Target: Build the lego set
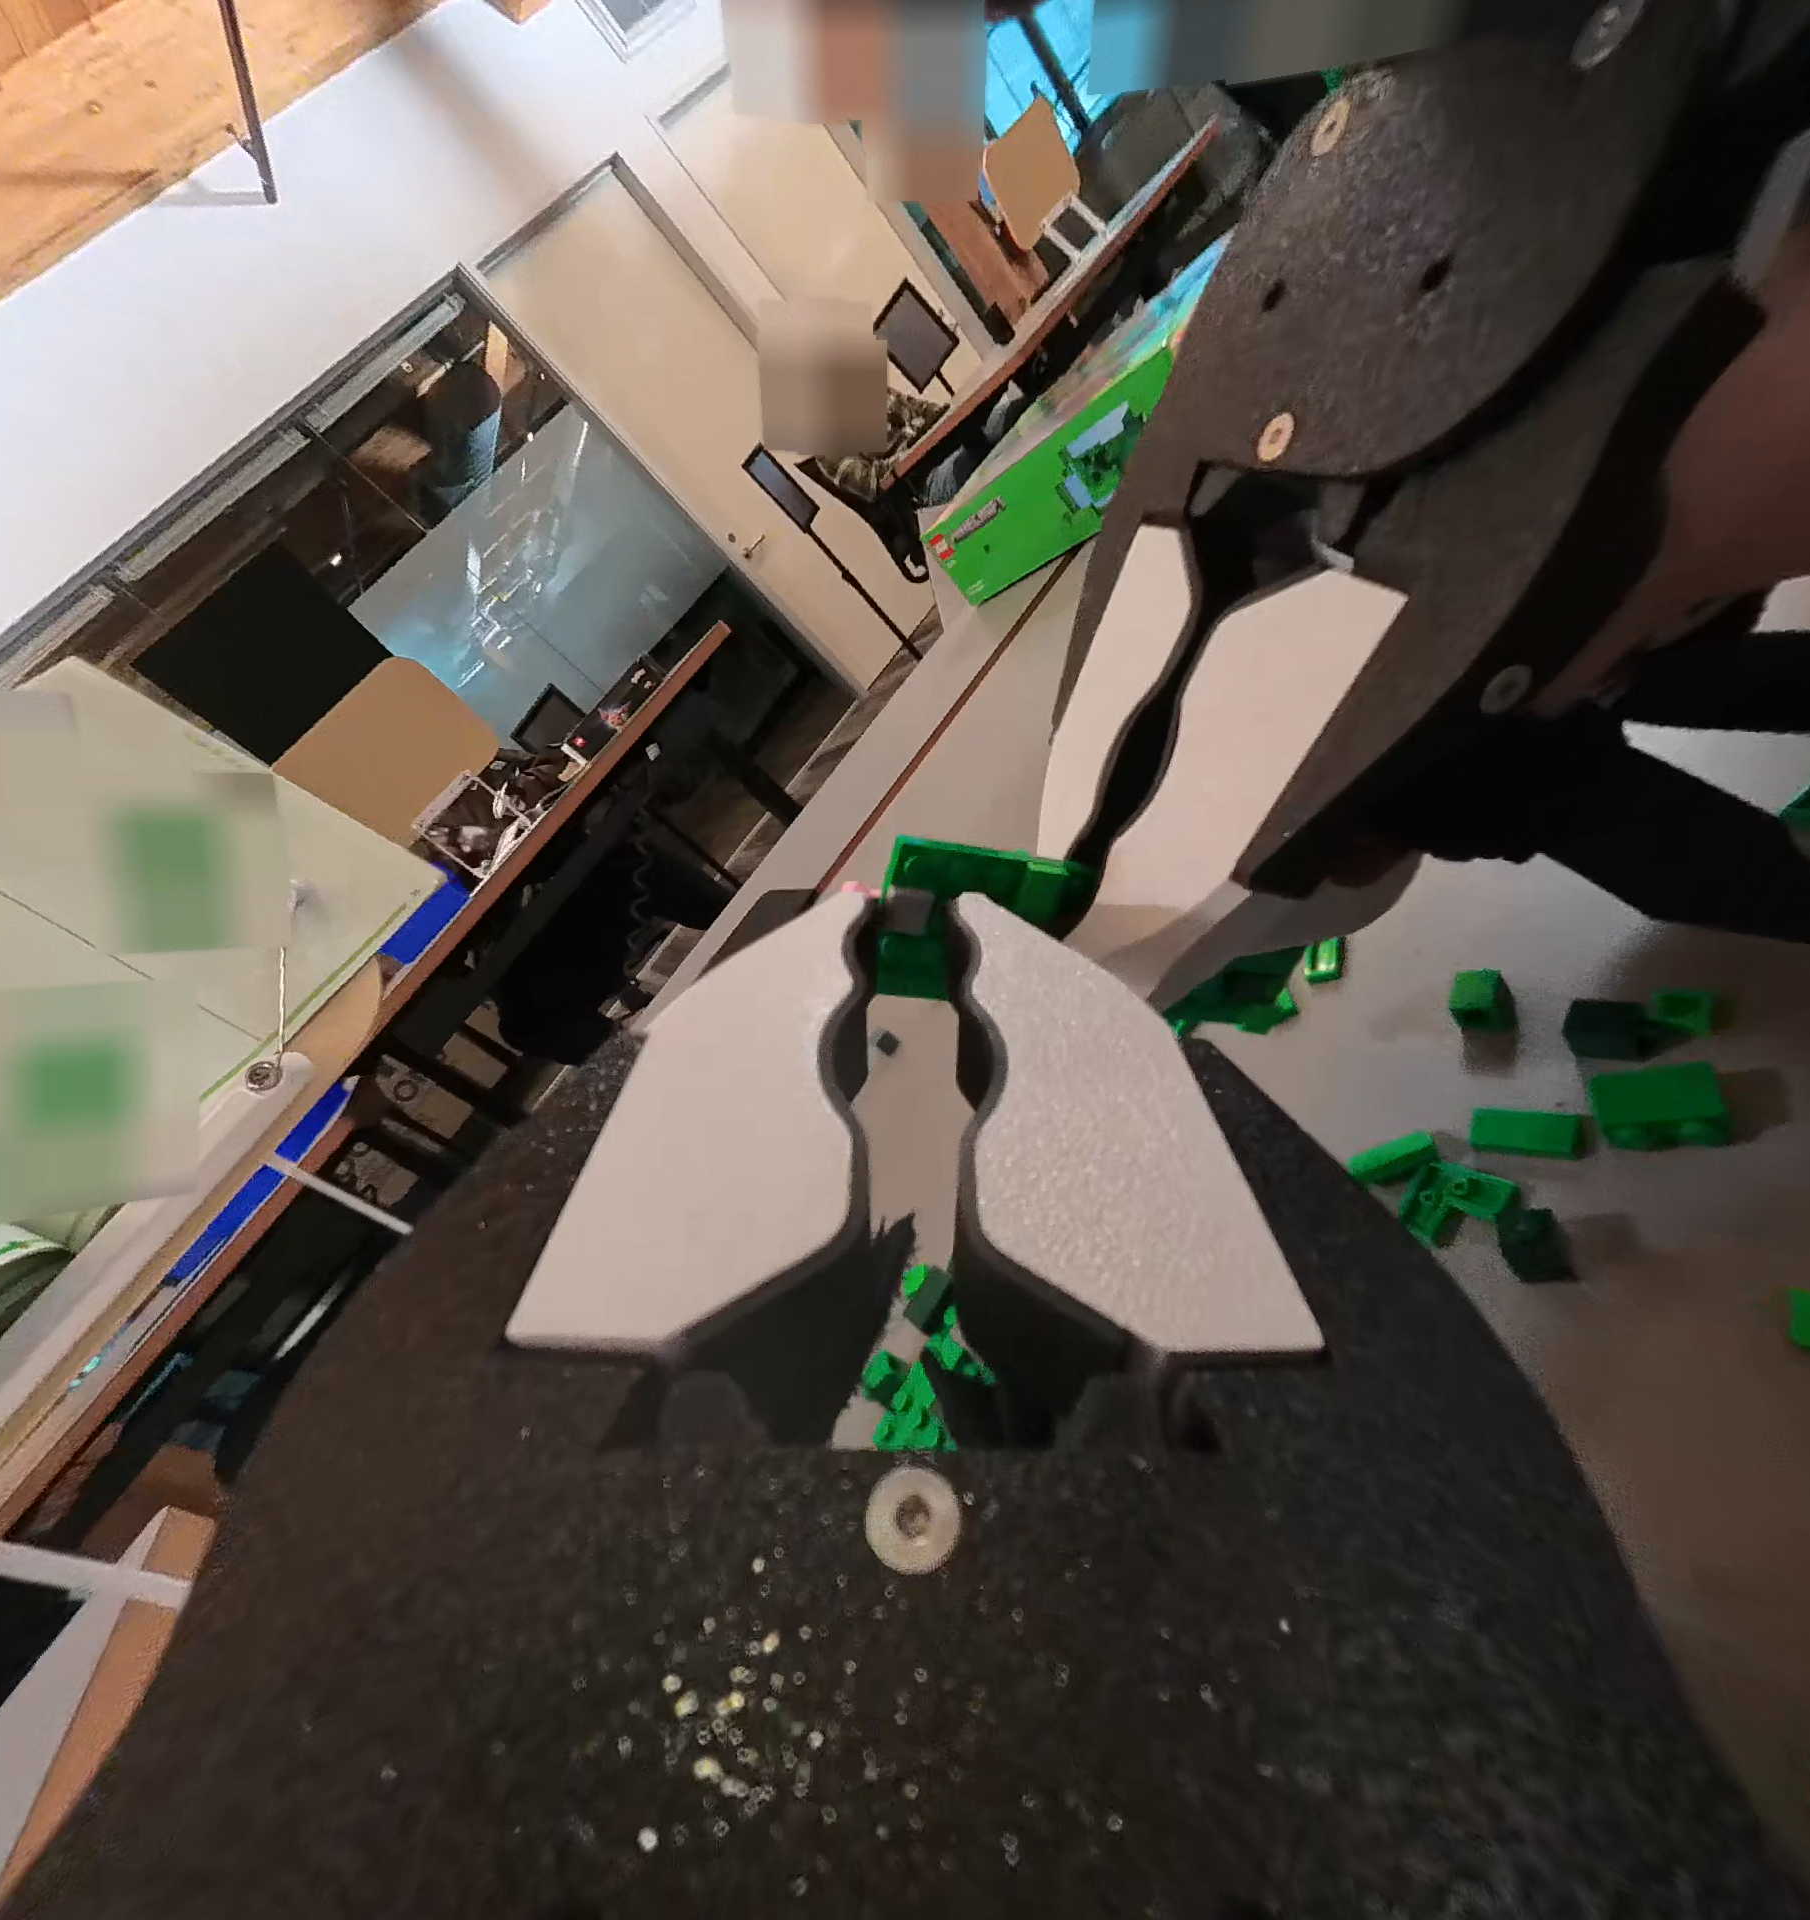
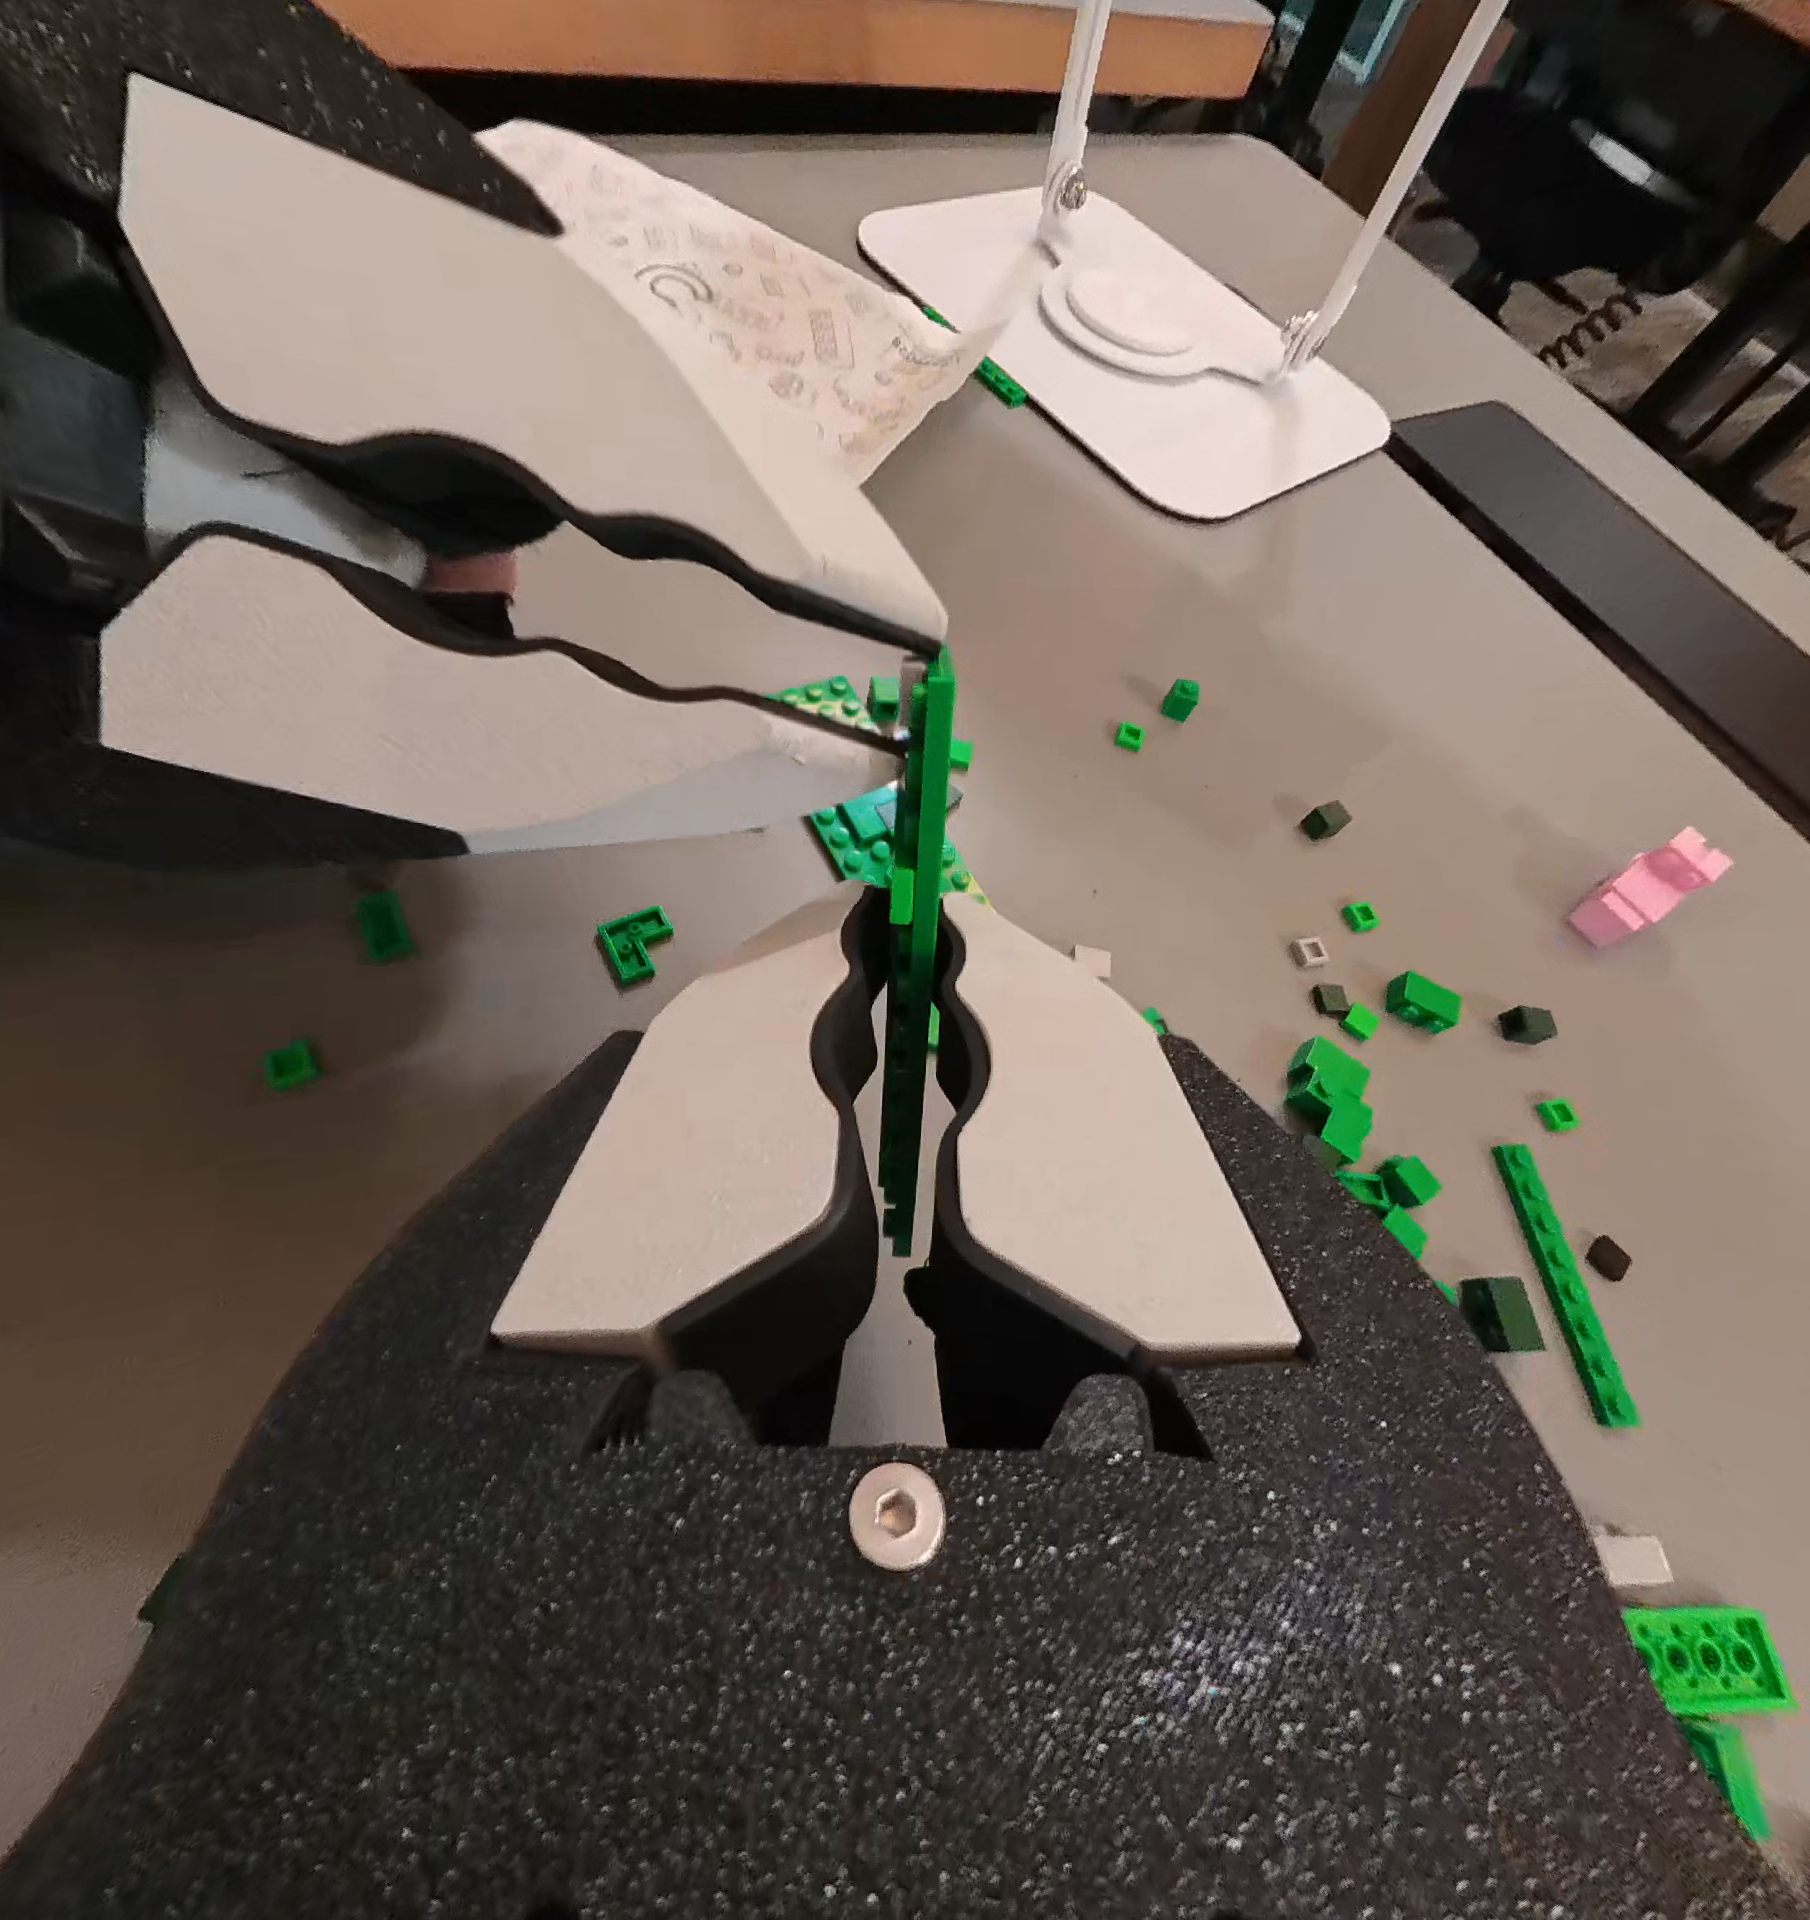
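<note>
Your right gripper is clamped on the green plate, held edge-on and upright at 12 o'clock. The left gripper, coming in from 9 o'clock, pinches a small grey tile against it. Square the tile first, I'd say, then press straight in.

Printed surfaces

A green box at the counter's far edge bears a logo, and a white printed sheet (line drawings) lies near the far edge.

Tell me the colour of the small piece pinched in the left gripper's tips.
Grey, held by the left gripper; the left wrist view shows it best.
</note>
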A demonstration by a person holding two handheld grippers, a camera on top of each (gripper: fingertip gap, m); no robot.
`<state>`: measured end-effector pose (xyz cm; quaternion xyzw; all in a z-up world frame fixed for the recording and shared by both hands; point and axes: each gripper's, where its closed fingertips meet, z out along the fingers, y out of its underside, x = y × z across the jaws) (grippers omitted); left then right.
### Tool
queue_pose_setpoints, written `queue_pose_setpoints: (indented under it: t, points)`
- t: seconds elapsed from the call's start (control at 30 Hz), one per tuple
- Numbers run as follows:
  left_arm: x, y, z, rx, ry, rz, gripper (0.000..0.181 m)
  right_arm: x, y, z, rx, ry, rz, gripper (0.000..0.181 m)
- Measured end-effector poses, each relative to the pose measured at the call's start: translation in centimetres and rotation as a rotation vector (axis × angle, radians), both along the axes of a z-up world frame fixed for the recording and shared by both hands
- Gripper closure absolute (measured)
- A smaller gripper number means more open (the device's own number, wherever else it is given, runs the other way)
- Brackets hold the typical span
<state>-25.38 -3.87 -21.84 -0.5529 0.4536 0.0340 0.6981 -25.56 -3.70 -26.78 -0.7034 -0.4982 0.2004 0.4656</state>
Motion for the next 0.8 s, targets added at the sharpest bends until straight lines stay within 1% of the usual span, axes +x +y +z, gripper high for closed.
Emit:
queue_pose_setpoints:
  t: [0.1, 0.23, 0.3, 0.37, 0.47, 0.6, 0.67, 0.8]
  points:
    - [0.0, 0.2, -0.3, -0.006, 0.029, 0.026, 0.171, 0.1, -0.1, -0.3, -0.023, -0.006, 0.012, 0.175]
    - [-0.1, 0.7, -1.1, -0.017, 0.096, 0.083, 0.175, 0.3, -0.2, -1.1, 0.043, -0.128, 0.012, 0.173]
    - [-0.1, 0.7, -1.4, -0.043, 0.115, 0.091, 0.175, 0.5, -0.1, -1.4, 0.054, -0.159, 0.011, 0.173]
    - [0.0, 0.8, -1.6, -0.11, 0.082, 0.087, 0.175, 0.8, 0.3, -1.5, 0.092, -0.195, -0.005, 0.173]
    - [-0.2, 1.1, -2.2, -0.201, 0.045, 0.084, 0.179, 1.8, 1.4, -1.7, 0.237, -0.322, -0.05, 0.173]
    - [0.1, 1.1, -2.7, -0.283, -0.021, 0.034, 0.181, 2.6, 2.2, -1.6, 0.304, -0.364, -0.09, 0.175]
    - [0.1, 1.2, -2.7, -0.27, -0.033, 0.02, 0.181, 2.4, 2.1, -1.8, 0.274, -0.331, -0.099, 0.174]
    - [0.2, 0.9, -1.9, -0.211, -0.09, -0.024, 0.179, 1.6, 1.5, -1.4, 0.121, -0.162, -0.064, 0.175]
